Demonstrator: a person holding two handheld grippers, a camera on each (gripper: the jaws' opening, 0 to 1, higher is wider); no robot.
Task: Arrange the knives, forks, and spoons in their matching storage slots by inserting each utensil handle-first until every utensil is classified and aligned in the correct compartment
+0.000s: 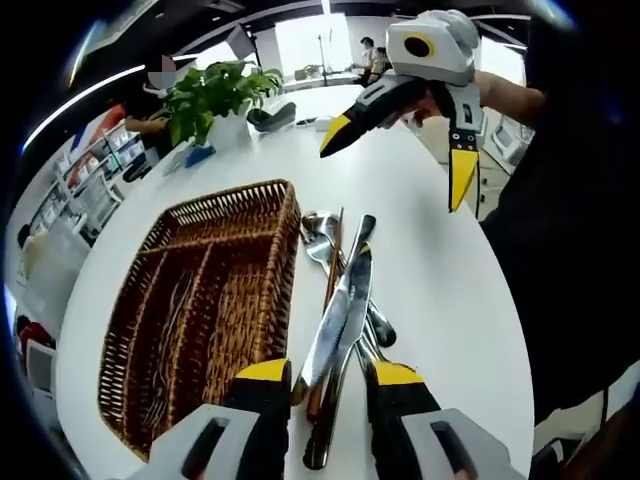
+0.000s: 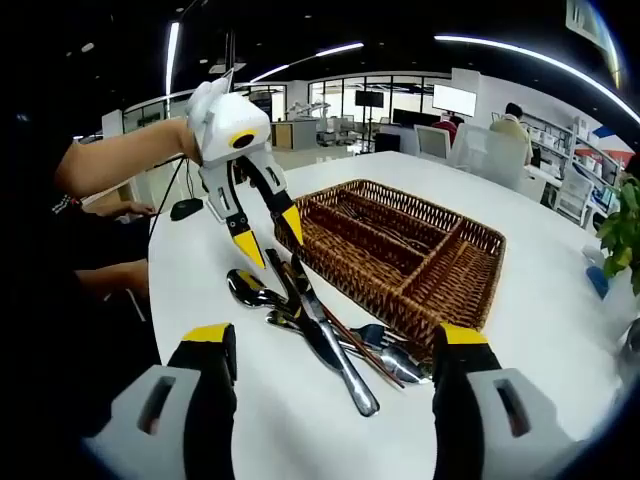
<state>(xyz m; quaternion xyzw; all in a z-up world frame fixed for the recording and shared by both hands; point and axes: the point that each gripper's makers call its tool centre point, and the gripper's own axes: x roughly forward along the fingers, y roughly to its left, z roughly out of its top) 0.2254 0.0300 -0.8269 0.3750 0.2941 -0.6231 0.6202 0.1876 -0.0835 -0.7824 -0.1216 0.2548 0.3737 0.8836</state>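
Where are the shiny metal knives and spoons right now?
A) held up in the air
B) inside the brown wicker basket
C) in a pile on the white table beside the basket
C: the shiny metal knives and spoons lie heaped on the white table beside the brown wicker basket.

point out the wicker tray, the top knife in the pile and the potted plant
wicker tray [image 1: 283, 262], left gripper view, on its near side wall
top knife [image 1: 345, 310], left gripper view, mid-blade
potted plant [image 1: 215, 92], left gripper view, on the leaves

One basket [image 1: 215, 300], two knives [image 1: 345, 320] (spoons uncountable).
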